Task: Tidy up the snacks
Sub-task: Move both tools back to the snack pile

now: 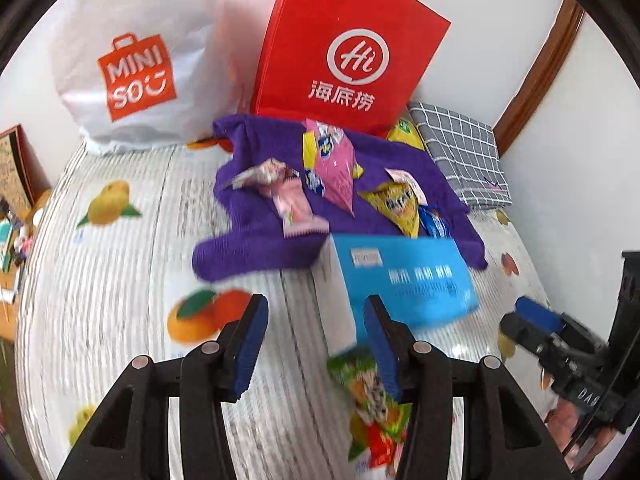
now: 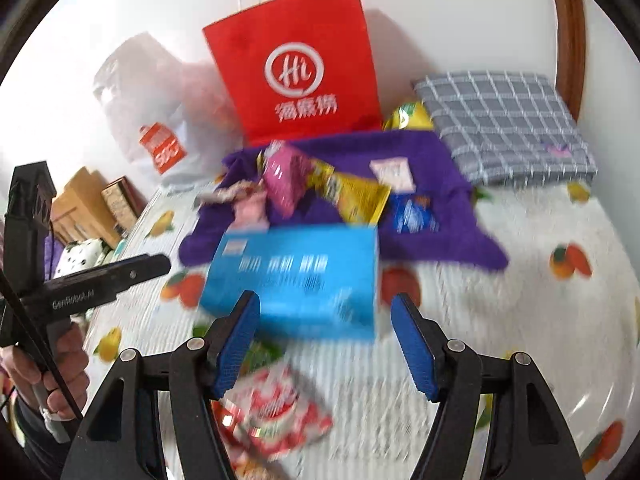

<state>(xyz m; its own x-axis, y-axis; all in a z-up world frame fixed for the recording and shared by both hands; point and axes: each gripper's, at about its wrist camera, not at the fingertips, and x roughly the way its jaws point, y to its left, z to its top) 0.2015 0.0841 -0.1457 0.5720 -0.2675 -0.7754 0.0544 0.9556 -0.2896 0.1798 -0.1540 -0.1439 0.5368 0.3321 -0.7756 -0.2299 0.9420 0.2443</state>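
Observation:
A blue box lies on the fruit-print bed cover, at the near edge of a purple cloth. On the cloth lie a pink packet, a yellow packet, a pale pink packet and a small blue packet. A green and red snack pack lies in front of the box. My left gripper hovers open over the box's near left corner, its jaws empty. My right gripper hangs open above the box's near edge, holding nothing.
A red paper bag and a white shopping bag stand against the wall behind the cloth. A folded grey checked cloth lies at the back right, a yellow pack beside it. A hand holds the left gripper's handle.

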